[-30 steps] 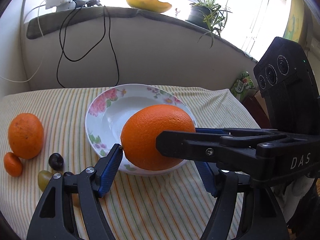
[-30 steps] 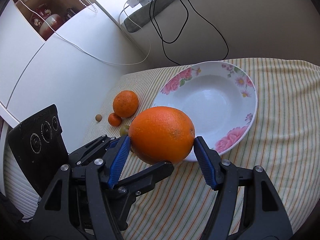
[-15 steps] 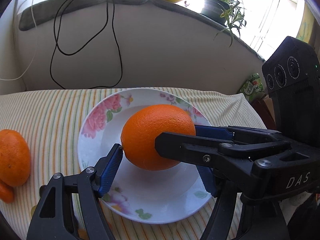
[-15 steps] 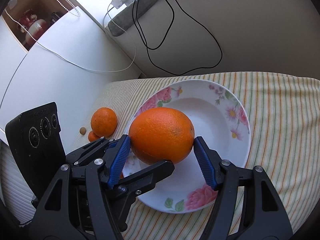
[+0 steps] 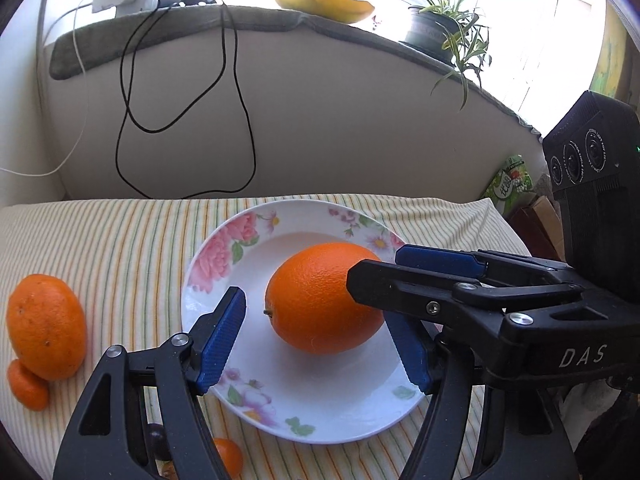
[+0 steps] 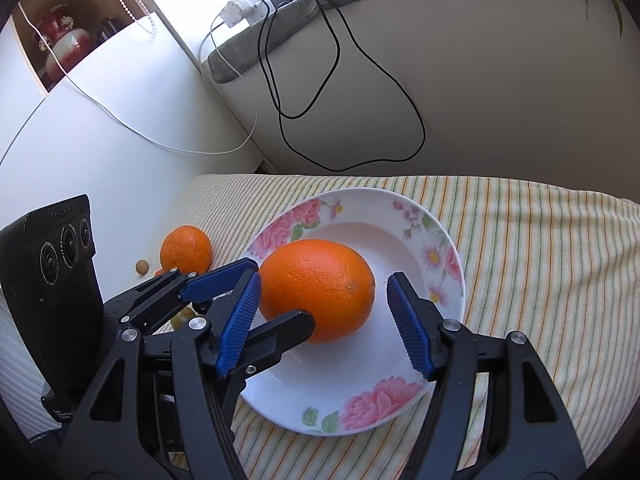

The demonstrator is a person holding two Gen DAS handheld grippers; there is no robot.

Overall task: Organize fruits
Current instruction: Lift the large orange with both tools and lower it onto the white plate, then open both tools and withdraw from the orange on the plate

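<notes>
A large orange lies in the middle of a white floral plate on the striped cloth. My left gripper straddles it; its left pad stands clear of the peel. My right gripper also straddles it, crossing in from the right, and its right pad stands clear while the left pad is at the peel. Both are open. Each shows in the other's view: the right gripper, the left gripper.
Left of the plate lie a smaller orange, a small tangerine, another tangerine and a dark grape. A wall with hanging black cables rises behind the table. A white cabinet stands at the left.
The orange was cradled between both grippers above the cloth. Both carried it over the plate, and it now rests in the plate with gaps to the pads.
</notes>
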